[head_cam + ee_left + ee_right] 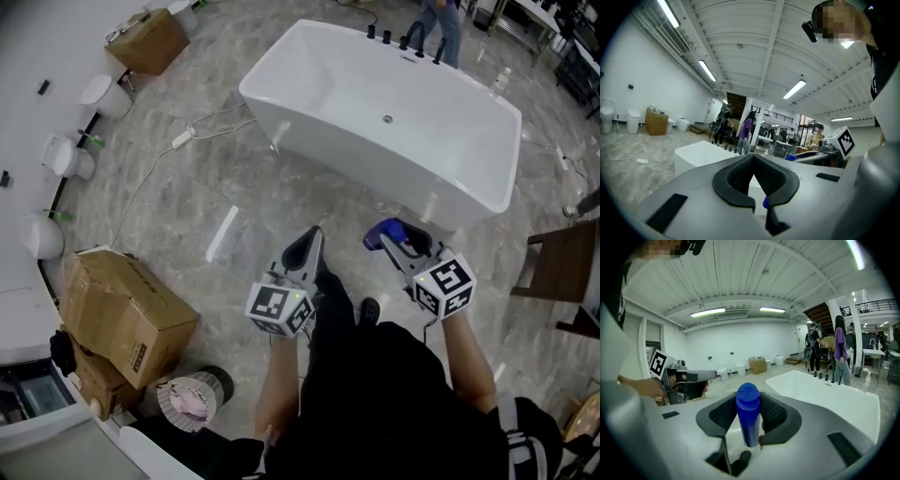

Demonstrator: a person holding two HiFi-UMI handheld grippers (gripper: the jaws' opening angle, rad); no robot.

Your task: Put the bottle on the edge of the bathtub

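A blue bottle [748,420] with a rounded cap stands upright between the pads of my right gripper [749,402], which is shut on it. In the head view the bottle [388,229] and the right gripper [397,240] hover over the floor just short of the near side of the white bathtub [281,70]. My left gripper [311,240] is beside it on the left, also short of the tub. Its tips meet with nothing between them [753,159]. The tub [820,390] lies ahead and to the right in the right gripper view.
Black tap fittings [403,39] stand on the tub's far rim, and a person [441,23] is behind it. Cardboard boxes [127,314] and a pink-lined bin [192,396] sit at the lower left. Toilets [66,157] line the left wall. A cable [183,139] crosses the floor; a wooden chair [562,267] is at the right.
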